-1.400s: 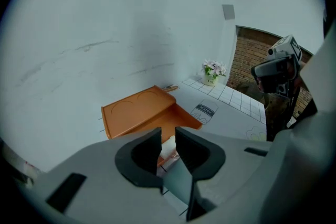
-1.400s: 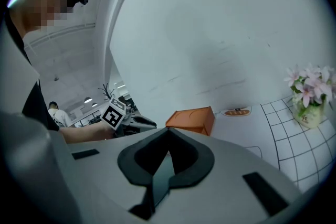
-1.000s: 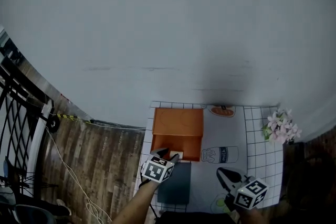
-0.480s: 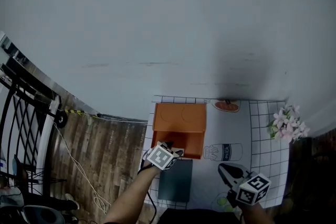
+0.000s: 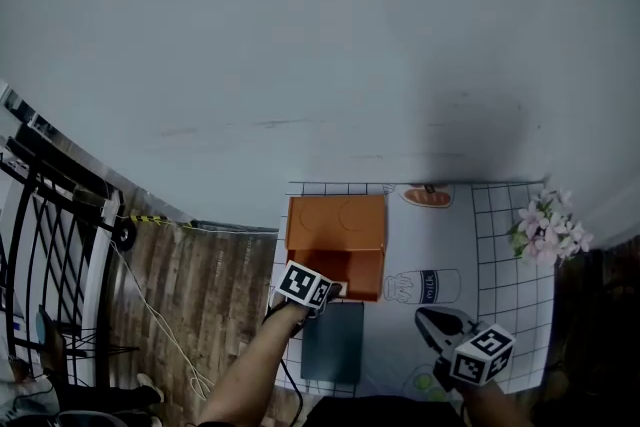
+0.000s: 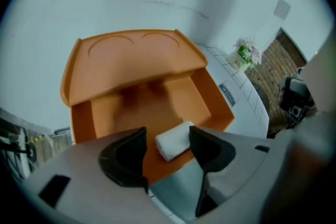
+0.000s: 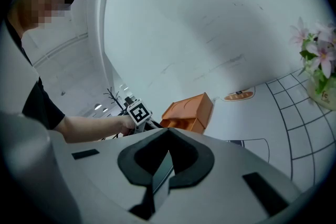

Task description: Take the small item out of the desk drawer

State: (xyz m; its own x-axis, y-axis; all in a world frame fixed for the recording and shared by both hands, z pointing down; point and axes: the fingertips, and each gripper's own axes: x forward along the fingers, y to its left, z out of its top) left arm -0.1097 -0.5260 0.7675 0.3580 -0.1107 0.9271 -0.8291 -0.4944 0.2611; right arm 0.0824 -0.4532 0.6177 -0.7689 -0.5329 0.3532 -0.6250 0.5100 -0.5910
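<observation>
Head view: the left claw (image 5: 332, 292) is nosed down at the front of the open orange drawer (image 5: 352, 267) on the worktop (image 5: 455, 245). The right claw (image 5: 428, 322) hangs well apart, over the near edge. You can't see the item here, the claw itself covers that spot.

Left claw view: this is the useful one. The item (image 6: 173, 141), a little white block, lies in the drawer near its front lip, right between the jaws. They've just been opening and stand wide, one each side of it, not squeezing it as far as I can tell. So I'd call this the reach-in step. Next it needs to drop a touch lower, close on the block, then lift it clear of the lip.

Right claw view: jaws pinched together, nothing in them. It does show the drawer side-on with the left claw at its front, which the other two don't.
</observation>
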